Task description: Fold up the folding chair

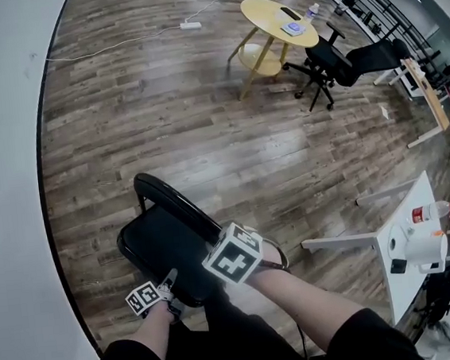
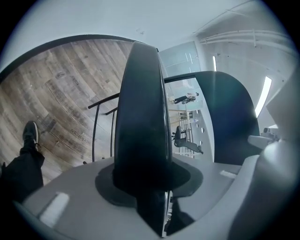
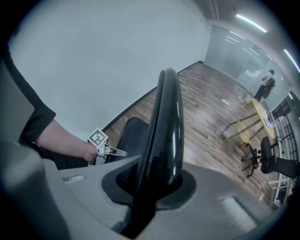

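A black folding chair stands on the wood floor right in front of me, its padded seat (image 1: 156, 246) flat and its backrest (image 1: 175, 203) rising along the far right side. My left gripper (image 1: 171, 279) is at the seat's near edge; in the left gripper view the dark seat edge (image 2: 143, 117) fills the gap between the jaws of the left gripper (image 2: 150, 187). My right gripper, under its marker cube (image 1: 233, 256), is at the backrest's near end. In the right gripper view the glossy black backrest rim (image 3: 166, 126) passes through the right gripper (image 3: 154, 187), which is shut on it.
A white wall (image 1: 7, 158) curves close along the left. Farther off stand a round yellow table (image 1: 276, 19) and a black office chair (image 1: 333, 64). A white table (image 1: 407, 236) with a bottle (image 1: 430, 212) is at the right. A power strip (image 1: 189, 25) lies on the floor.
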The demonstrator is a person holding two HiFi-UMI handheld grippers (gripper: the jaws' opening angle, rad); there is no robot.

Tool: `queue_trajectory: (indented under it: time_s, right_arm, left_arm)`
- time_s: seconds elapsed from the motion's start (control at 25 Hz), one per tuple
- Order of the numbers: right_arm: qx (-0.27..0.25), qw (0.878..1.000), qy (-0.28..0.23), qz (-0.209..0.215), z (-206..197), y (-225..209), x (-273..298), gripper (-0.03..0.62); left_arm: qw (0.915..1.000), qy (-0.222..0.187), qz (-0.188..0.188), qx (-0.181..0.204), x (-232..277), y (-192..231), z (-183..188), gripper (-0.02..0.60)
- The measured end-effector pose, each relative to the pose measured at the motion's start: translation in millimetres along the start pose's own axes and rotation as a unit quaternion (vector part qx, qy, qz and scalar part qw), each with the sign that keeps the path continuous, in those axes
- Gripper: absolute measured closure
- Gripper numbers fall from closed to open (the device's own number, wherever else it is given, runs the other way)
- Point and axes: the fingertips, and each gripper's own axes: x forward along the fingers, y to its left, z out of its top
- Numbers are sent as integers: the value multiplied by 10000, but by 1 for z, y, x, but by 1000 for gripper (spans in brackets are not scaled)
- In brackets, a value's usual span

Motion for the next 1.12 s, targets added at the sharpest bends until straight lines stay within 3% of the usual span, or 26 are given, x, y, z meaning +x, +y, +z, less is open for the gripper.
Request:
queue_trajectory:
  time_s: [0.32,0.76,1.12]
  right_arm:
    - [-183,9997,-5,-135,6,18,-3,540]
    - [-356,9991,-3,-243,8,35,-8,540]
    - [-513,9982,35,-317,9,54,-5,533]
  left_arm:
    - [9994,-111,320,-43,8,-21,-4,439]
    - [9992,-255,288,-119,24,-63,-6,463]
    - [9979,-341,534,-137,35,-75,-2,456]
